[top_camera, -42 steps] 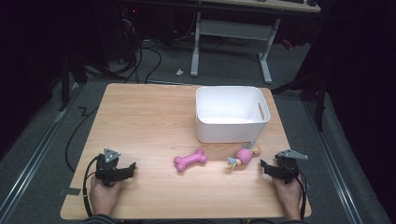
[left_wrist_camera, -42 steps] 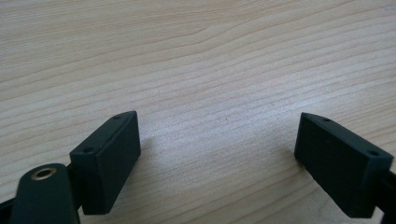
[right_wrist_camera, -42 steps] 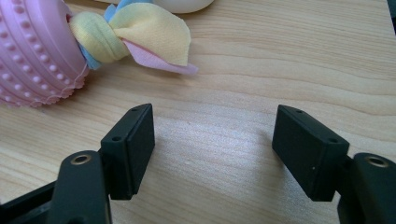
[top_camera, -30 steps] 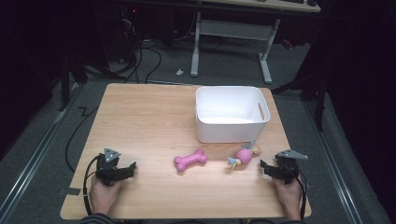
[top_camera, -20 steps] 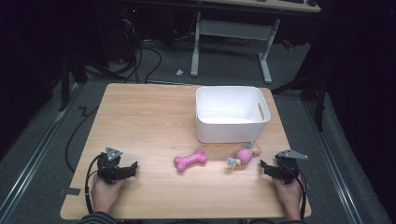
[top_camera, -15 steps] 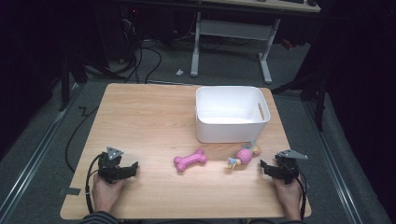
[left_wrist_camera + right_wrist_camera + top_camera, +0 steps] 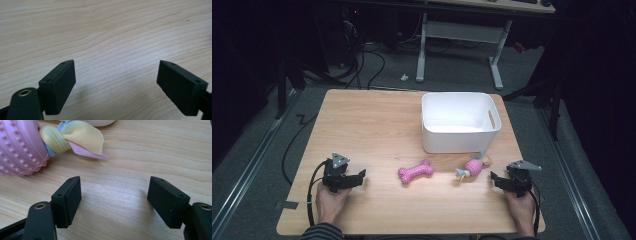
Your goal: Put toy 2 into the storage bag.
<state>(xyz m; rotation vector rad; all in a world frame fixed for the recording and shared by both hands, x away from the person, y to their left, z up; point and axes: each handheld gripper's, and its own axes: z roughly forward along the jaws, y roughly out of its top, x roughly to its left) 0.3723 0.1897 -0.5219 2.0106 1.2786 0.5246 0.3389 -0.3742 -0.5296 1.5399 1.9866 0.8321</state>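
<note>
A pink bone toy (image 7: pixel 415 171) lies on the wooden table (image 7: pixel 372 125), near the front middle. To its right lies a pink knobbly ball toy (image 7: pixel 473 166) with pastel cloth knots. My left gripper (image 7: pixel 360 176) rests at the front left and points right toward the bone. It is open over bare wood (image 7: pixel 116 75). My right gripper (image 7: pixel 493 178) rests at the front right and points left, just short of the ball toy (image 7: pixel 20 147). Its jaws (image 7: pixel 114 192) have just been opening wider, with nothing between them.
A white plastic bin (image 7: pixel 459 142) stands at the back right of the table, just behind the two toys. Cables and desk legs (image 7: pixel 497 65) show on the dark floor beyond the far edge.
My left gripper has crept slightly to the right. The toys, the bin and my right hand have stayed in place.
</note>
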